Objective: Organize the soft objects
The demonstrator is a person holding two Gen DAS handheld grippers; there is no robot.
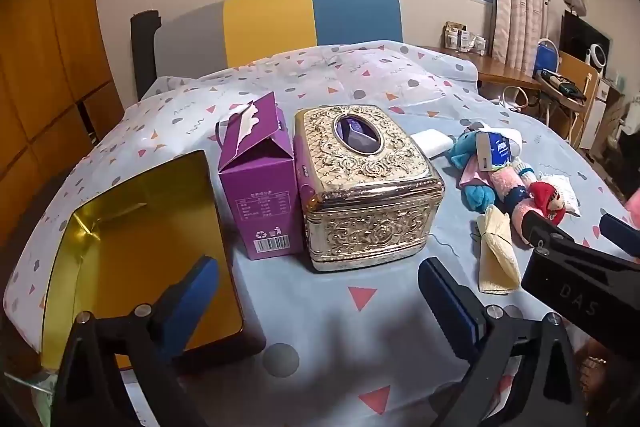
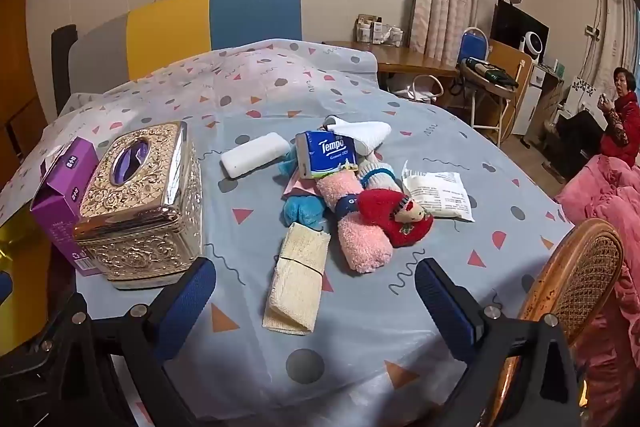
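Holding both grippers wide apart over the patterned tablecloth (image 2: 360, 327), I grip nothing with either the left gripper (image 1: 320, 299) or the right gripper (image 2: 316, 291). My left view alone shows the open gold-lined tin (image 1: 132, 239) beside the purple carton (image 1: 260, 187); only my right view shows a wicker chair (image 2: 576, 279). The heap of soft objects (image 2: 348, 195), socks, doll, cloths and tissue pack, lies jumbled right of the gilded tissue box (image 2: 144, 203).

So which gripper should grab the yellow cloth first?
Probably the right gripper: the folded yellow cloth lies straight ahead between its open fingers. The left gripper, also open, faces the gold tissue box instead.
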